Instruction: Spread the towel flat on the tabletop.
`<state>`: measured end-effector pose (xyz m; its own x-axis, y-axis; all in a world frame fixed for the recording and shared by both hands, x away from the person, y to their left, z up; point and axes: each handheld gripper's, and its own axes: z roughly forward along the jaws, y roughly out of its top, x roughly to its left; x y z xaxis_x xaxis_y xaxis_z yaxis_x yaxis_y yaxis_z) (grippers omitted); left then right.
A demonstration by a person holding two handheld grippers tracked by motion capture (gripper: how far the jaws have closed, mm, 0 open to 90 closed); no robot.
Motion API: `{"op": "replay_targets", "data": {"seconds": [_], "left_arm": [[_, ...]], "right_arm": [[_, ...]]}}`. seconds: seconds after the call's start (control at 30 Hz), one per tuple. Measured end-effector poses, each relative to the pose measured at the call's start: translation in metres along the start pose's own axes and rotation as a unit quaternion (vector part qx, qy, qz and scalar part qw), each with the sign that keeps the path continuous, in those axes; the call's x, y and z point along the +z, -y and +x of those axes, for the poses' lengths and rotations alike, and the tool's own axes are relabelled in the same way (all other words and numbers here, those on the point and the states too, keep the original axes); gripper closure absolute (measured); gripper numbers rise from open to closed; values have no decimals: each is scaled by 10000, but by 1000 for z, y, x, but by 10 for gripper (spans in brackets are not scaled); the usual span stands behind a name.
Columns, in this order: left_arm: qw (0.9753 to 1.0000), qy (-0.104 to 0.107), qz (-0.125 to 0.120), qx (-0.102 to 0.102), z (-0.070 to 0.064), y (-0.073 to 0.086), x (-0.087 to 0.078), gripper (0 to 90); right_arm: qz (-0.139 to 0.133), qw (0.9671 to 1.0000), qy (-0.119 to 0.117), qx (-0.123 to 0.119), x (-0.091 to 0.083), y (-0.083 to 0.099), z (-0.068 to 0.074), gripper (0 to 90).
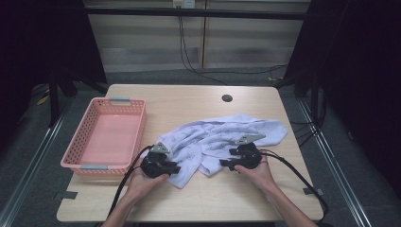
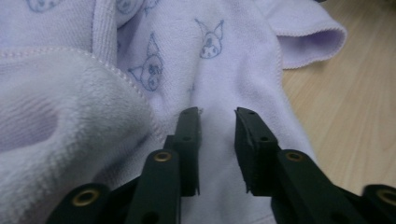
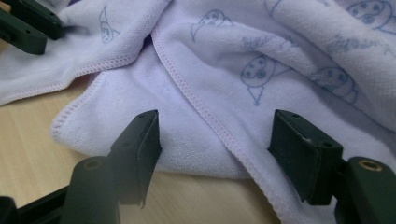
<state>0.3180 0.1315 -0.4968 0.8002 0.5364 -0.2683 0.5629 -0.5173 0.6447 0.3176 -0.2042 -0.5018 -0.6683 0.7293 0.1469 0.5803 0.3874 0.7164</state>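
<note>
**Both grippers at the near edge of a crumpled towel**

Towel (image 1: 222,139): pale lilac, printed with small blue cartoon faces, lying bunched and folded on the wooden surface (image 1: 198,198), roughly centre, spreading toward the right. One rolled hem shows at the top right of the left gripper view (image 2: 313,42).

Left gripper (image 1: 176,168): held in the person's left hand (image 1: 142,182), at the towel's near left corner. In the left gripper view the gripper (image 2: 217,140) has its jaws a little apart with flat cloth lying between and under them. No fold is pinched; the gripper is released, resting over the fabric.

Right gripper (image 1: 226,163): held in the right hand (image 1: 253,172), at the near edge of the towel, right of the left one. In the right gripper view the gripper (image 3: 215,154) has its jaws spread wide, straddling a stitched hem (image 3: 201,107) that runs diagonally between them. Cloth not clamped; released. The tips of the other gripper show at the top left corner of that view.

Basket (image 1: 85,161): pink, perforated sides, at the left of the surface, just beside the towel, not touching it as far as can be told.

Cables trail from both grippers toward the near edge.
</note>
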Motion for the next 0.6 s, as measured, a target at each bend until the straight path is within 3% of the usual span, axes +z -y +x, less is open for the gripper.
{"op": "replay_targets", "data": {"seconds": [0.07, 0.13, 0.2, 0.23, 0.3, 0.4, 0.53, 0.57, 0.6], "left_arm": [[9999, 158, -18, -58, -5, 3, 2, 855], [9997, 205, 65, 87, -14, 3, 3, 871], [9988, 482, 113, 18, -20, 5, 5, 868], [9986, 515, 130, 46, -25, 5, 6, 858], [9984, 524, 147, 141, -33, 4, 7, 801], [9972, 729, -6, 148, -40, 3, 0, 726], [9981, 526, -300, 150, -40, 3, -15, 643], [9985, 369, -363, 151, -37, 4, -20, 634], [9985, 369, -363, 151, -37, 4, -20, 616]], "right_arm": [[88, 9996, 173, -215, 1, 1, 5, 368], [178, 9976, 444, -496, 0, 1, 9, 457], [218, 9972, 529, -482, -2, -1, 2, 687], [216, 9975, 518, -432, -3, -1, -3, 757], [188, 9988, 367, -258, -5, -1, -17, 792], [208, 9987, 461, -96, -11, 0, -35, 804], [197, 9960, 867, 119, -23, 5, -62, 807], [187, 9955, 910, 168, -26, 7, -70, 807], [187, 9955, 910, 168, -26, 7, -70, 807]]}}
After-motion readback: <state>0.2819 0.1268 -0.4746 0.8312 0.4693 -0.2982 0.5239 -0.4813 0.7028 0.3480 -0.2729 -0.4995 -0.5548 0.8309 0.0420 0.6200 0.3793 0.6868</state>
